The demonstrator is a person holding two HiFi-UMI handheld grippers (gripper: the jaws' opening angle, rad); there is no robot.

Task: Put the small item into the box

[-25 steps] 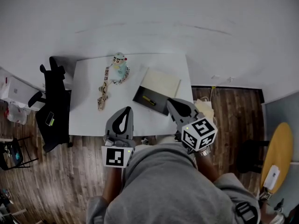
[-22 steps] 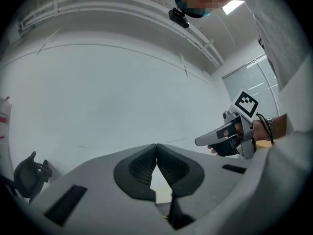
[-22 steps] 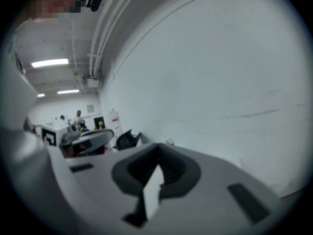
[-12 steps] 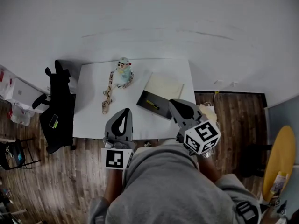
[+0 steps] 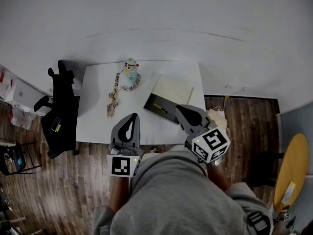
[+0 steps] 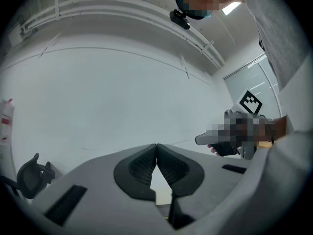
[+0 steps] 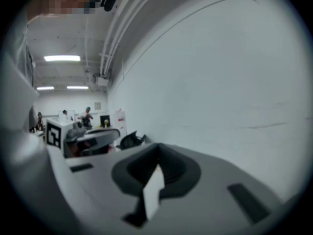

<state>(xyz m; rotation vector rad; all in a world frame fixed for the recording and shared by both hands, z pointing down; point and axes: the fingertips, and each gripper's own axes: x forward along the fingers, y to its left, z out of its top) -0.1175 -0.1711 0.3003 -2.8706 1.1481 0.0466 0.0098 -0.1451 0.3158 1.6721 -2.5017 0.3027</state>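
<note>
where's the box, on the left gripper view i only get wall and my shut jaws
Observer: In the head view the box sits open on the white table, ahead and to the right of the left gripper.
Operator: anything in it
Observer: A small yellow item lies in its dark tray. It is too small to tell what it is.
Operator: and the right gripper, mine shows it blurred
Observer: The right gripper is shut on nothing. In the head view its tip shows by the box's near right corner.
</note>
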